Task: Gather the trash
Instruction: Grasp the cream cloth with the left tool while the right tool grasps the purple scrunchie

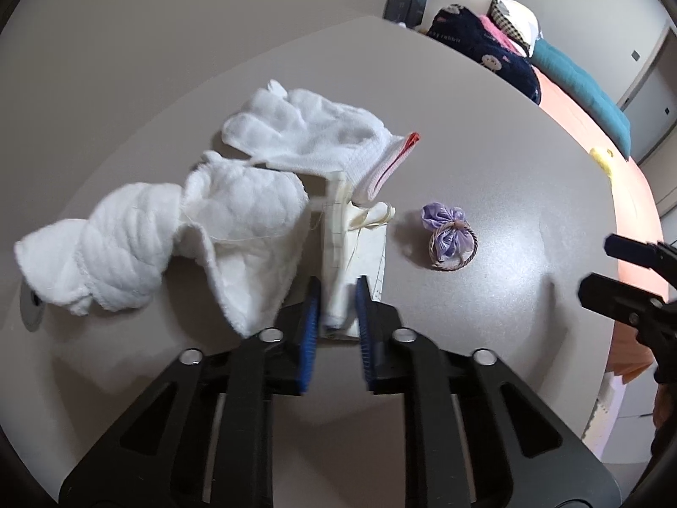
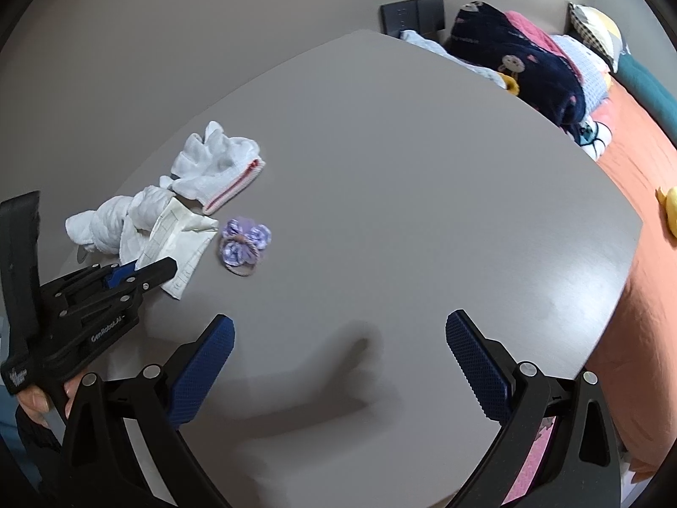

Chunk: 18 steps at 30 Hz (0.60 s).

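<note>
My left gripper (image 1: 337, 296) is shut on the near end of a crumpled sheet of cream paper with grid lines (image 1: 347, 249), which lies on the grey table (image 1: 486, 161). The paper also shows in the right wrist view (image 2: 180, 249), with the left gripper (image 2: 139, 269) clamped on its edge. A white towel (image 1: 169, 245) lies left of the paper and a white glove with a pink cuff (image 1: 313, 135) behind it. A purple hair tie (image 1: 450, 239) lies to the right. My right gripper (image 2: 338, 351) is open and empty above bare table.
A bed with an orange sheet (image 2: 647, 279) runs along the table's right edge, with dark blue patterned fabric (image 2: 520, 63), pillows and a teal cushion (image 1: 579, 84). A yellow toy (image 2: 668, 211) lies on the sheet. A dark wall panel (image 2: 412, 12) sits behind the table.
</note>
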Each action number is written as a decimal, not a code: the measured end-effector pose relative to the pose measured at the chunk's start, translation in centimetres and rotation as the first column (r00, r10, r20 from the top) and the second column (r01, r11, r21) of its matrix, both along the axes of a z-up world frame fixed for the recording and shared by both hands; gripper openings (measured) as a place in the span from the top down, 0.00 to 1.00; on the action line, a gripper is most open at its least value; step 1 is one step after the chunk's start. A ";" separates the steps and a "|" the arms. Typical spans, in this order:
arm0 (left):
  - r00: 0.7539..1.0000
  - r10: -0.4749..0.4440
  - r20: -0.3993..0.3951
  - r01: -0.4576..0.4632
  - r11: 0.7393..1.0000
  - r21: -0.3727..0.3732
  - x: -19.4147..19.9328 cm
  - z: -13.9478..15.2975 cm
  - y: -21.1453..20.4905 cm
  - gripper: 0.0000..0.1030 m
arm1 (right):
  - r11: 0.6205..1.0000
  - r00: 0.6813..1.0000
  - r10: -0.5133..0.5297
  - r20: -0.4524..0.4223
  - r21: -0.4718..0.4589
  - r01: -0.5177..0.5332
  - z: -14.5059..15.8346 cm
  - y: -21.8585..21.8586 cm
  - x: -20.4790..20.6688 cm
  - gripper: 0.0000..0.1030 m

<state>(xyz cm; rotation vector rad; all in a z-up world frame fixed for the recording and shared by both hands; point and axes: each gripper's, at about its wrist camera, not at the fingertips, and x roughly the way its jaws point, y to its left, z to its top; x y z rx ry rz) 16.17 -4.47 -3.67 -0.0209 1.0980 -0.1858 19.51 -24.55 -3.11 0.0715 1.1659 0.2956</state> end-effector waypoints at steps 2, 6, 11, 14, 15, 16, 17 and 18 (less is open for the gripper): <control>1.000 -0.006 0.005 0.006 1.000 -0.007 -0.3 0.2 0.3 0.92 | 1.000 1.000 0.012 -0.003 0.007 -0.012 -0.2 0.8 0.4 0.03; 1.000 -0.011 0.026 0.011 1.000 -0.020 -1.5 1.1 1.2 0.95 | 0.999 0.999 0.038 -0.016 -0.001 -0.038 -0.7 3.0 1.7 0.25; 0.998 -0.004 0.061 0.006 1.000 -0.029 -2.5 2.3 2.0 0.95 | 0.997 0.997 0.065 -0.031 -0.029 -0.066 -1.5 5.5 2.9 0.37; 0.997 0.003 0.079 -0.002 1.000 -0.013 -2.8 2.6 2.2 0.95 | 0.996 0.996 0.078 -0.035 -0.041 -0.079 -1.7 6.6 3.6 0.38; 0.997 0.006 0.080 -0.006 1.000 -0.006 -2.8 2.6 2.2 0.95 | 0.995 0.996 0.080 -0.038 -0.049 -0.082 -1.8 7.0 3.9 0.39; 0.997 0.009 0.079 -0.009 1.000 0.000 -2.8 2.6 2.2 0.95 | 0.995 0.996 0.085 -0.040 -0.057 -0.087 -1.9 7.5 4.1 0.40; 0.997 0.010 0.078 -0.011 1.000 0.005 -2.8 2.6 2.2 0.95 | 0.994 0.995 0.090 -0.042 -0.062 -0.092 -2.0 7.9 4.3 0.43; 0.997 0.011 0.079 -0.012 1.000 0.015 -2.8 2.6 2.3 0.95 | 0.993 0.995 0.094 -0.045 -0.065 -0.097 -2.1 8.1 4.4 0.46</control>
